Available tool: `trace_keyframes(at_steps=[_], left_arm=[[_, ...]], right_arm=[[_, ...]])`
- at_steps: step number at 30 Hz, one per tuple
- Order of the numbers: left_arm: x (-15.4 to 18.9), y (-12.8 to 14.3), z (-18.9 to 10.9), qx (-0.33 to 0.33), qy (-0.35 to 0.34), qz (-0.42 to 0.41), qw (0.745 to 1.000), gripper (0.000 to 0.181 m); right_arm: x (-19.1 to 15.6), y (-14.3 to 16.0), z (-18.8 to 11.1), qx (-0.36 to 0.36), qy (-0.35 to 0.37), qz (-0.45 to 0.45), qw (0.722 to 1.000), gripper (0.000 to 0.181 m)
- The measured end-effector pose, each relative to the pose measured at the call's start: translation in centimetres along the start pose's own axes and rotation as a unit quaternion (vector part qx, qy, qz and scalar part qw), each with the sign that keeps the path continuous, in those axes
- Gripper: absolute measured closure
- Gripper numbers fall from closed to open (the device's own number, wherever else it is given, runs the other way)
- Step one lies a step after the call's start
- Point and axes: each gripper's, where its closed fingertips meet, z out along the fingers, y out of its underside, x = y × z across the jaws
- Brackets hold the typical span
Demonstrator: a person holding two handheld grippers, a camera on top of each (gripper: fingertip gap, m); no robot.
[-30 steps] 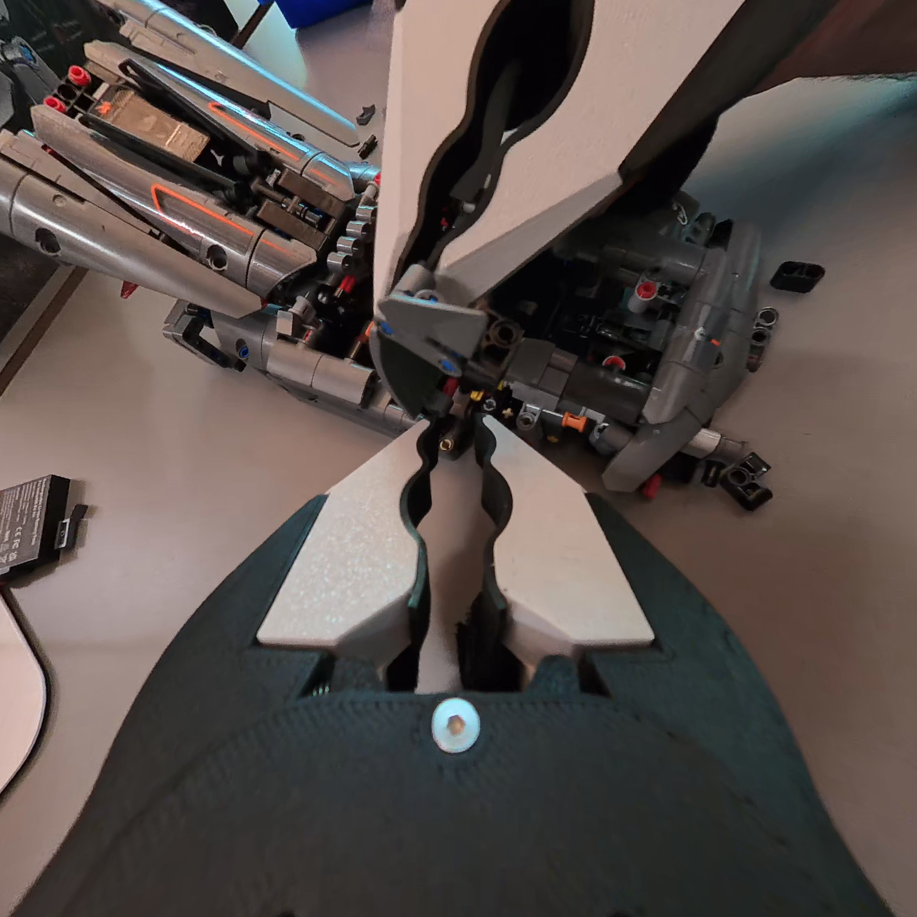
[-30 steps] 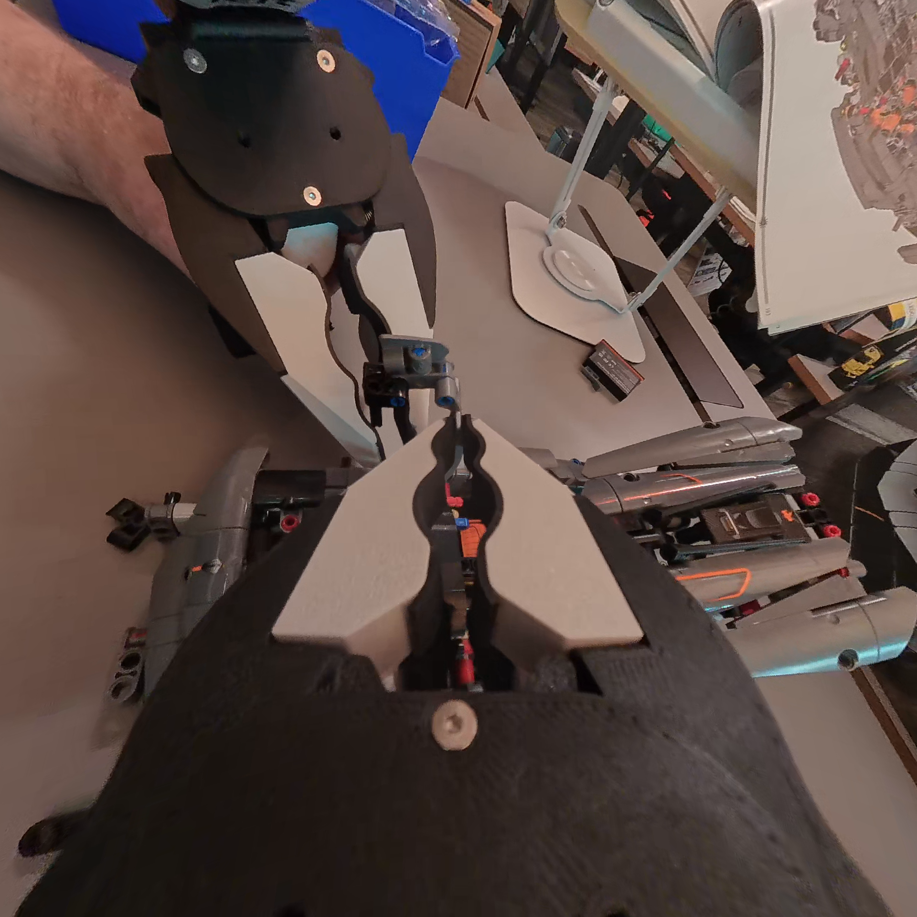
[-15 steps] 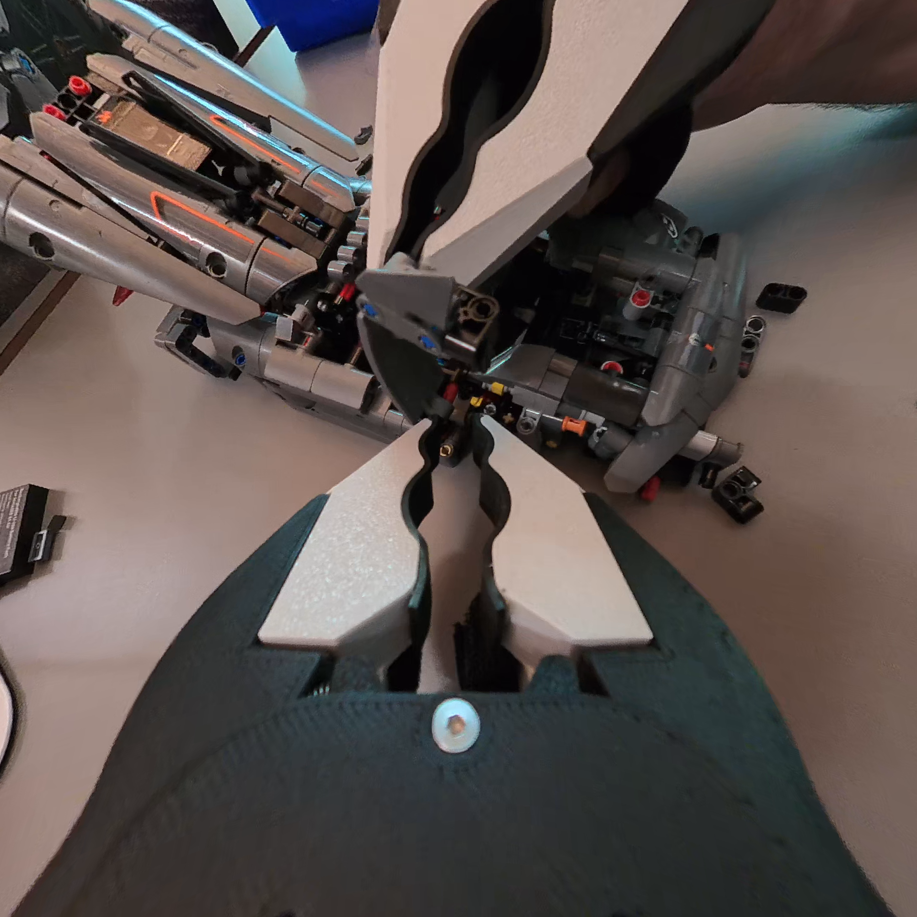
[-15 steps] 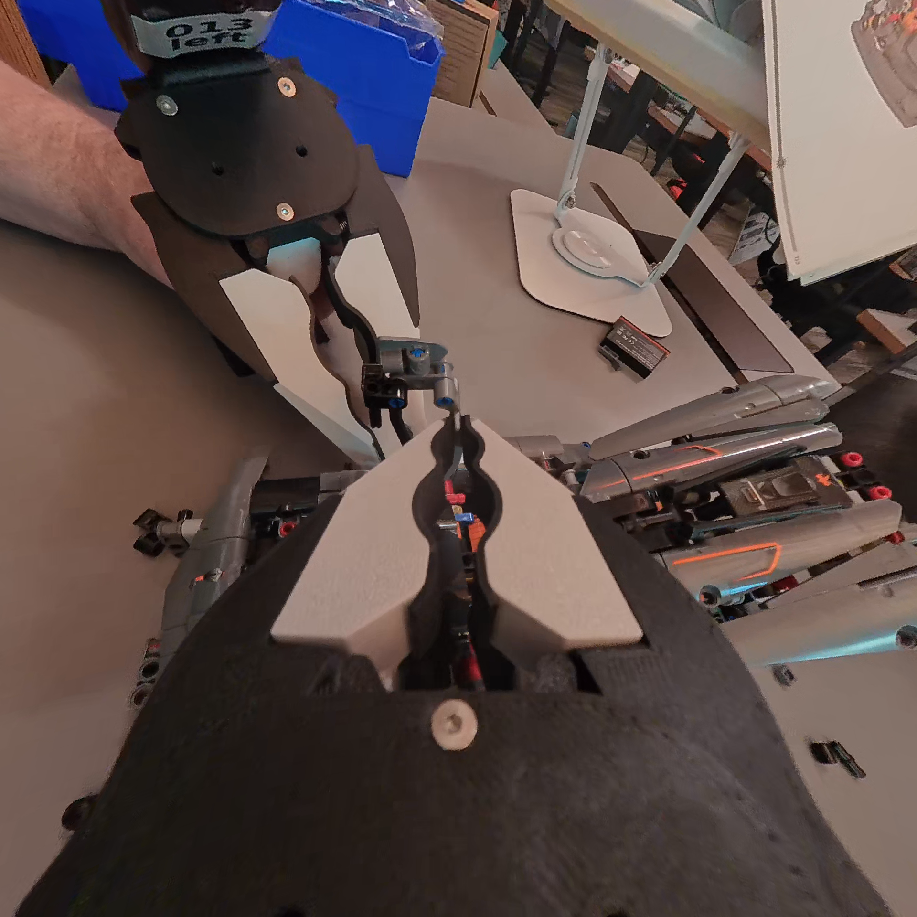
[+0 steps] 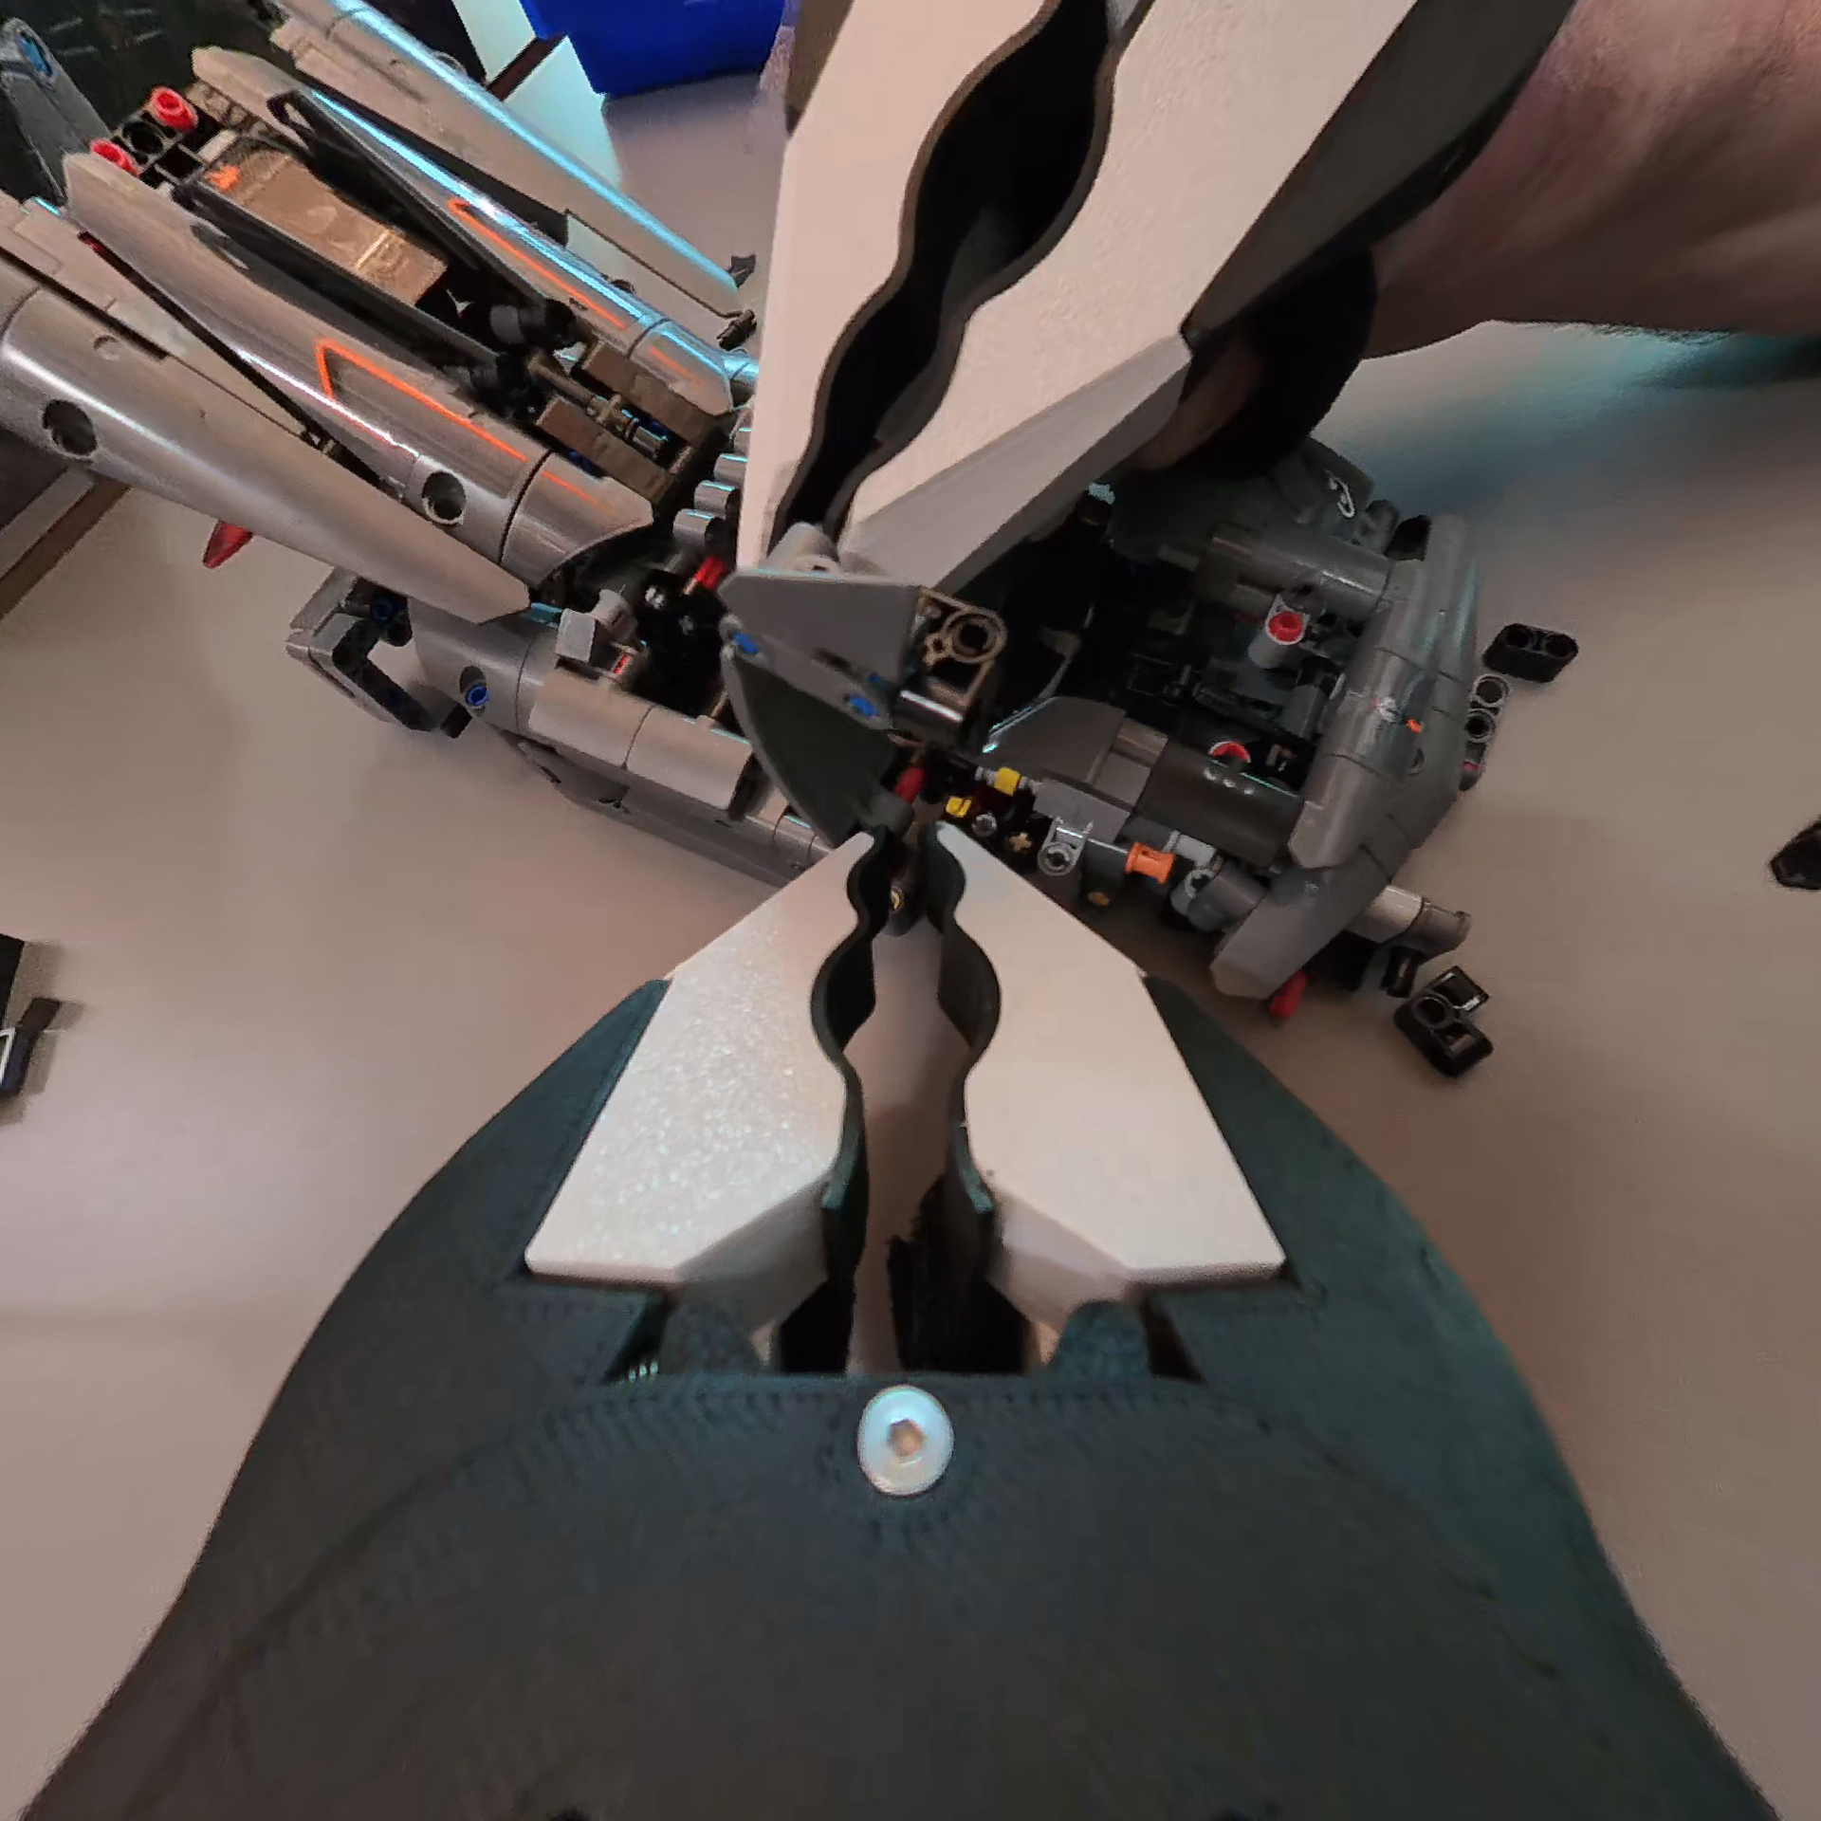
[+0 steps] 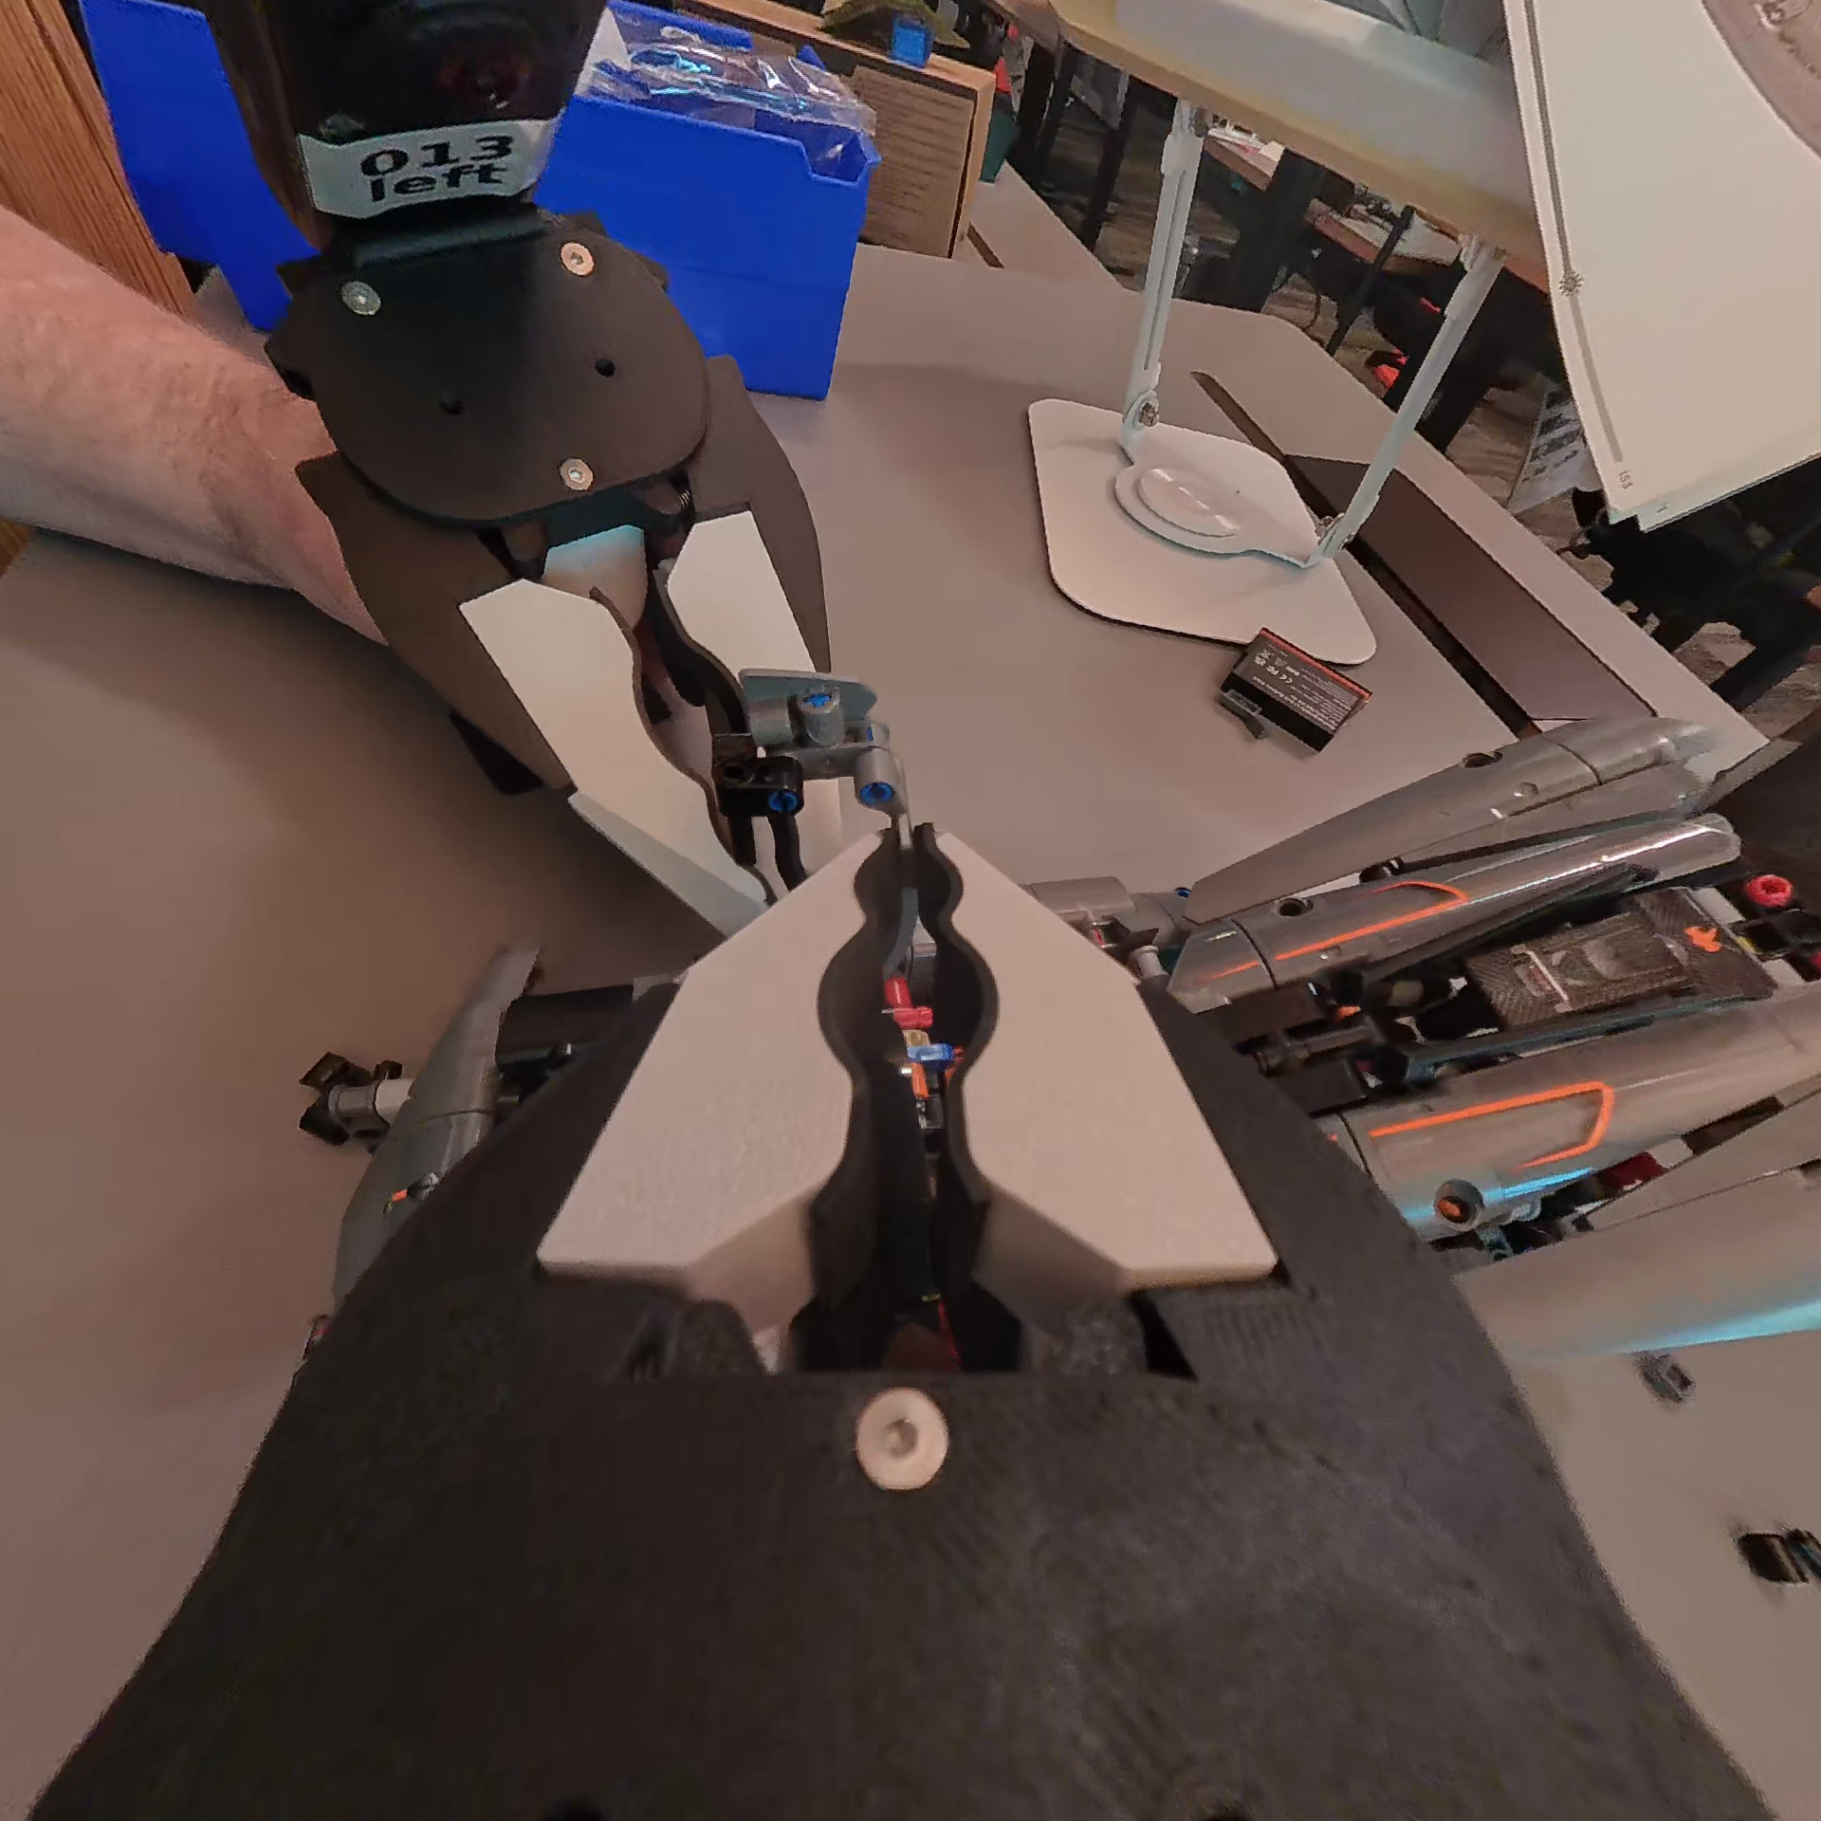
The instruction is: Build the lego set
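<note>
Together, two grippers meet over one pale counter (image 5: 246, 985) bearing one large grey-and-silver lego model (image 5: 552, 473) with orange trim. One blue bin (image 6: 729, 227) stands at the counter's far edge, one white stand base (image 6: 1192, 552) sits near it, and one small black block (image 6: 1291, 690) touches that base. The left gripper (image 5: 902, 852), nearly closed, pinches the lower tip of one grey wedge sub-assembly (image 5: 838, 690) held just above the model's middle. The right gripper (image 6: 911, 838), closed almost fully, grips the same sub-assembly's thin edge from the opposite side. At least three loose black connector pieces (image 5: 1444, 1020) lie just beside the model's end.
</note>
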Motion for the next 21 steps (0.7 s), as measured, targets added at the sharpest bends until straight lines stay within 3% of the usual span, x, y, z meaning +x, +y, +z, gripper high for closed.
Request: trace_keyframes(at_steps=[21], left_arm=[[0.17, -0.33, 0.17, 0.002, 0.006, -0.027, 1.0, 0.181]], right_arm=[[0.23, -0.03, -0.05, 0.038, -0.023, 0.047, 0.998, 0.18]])
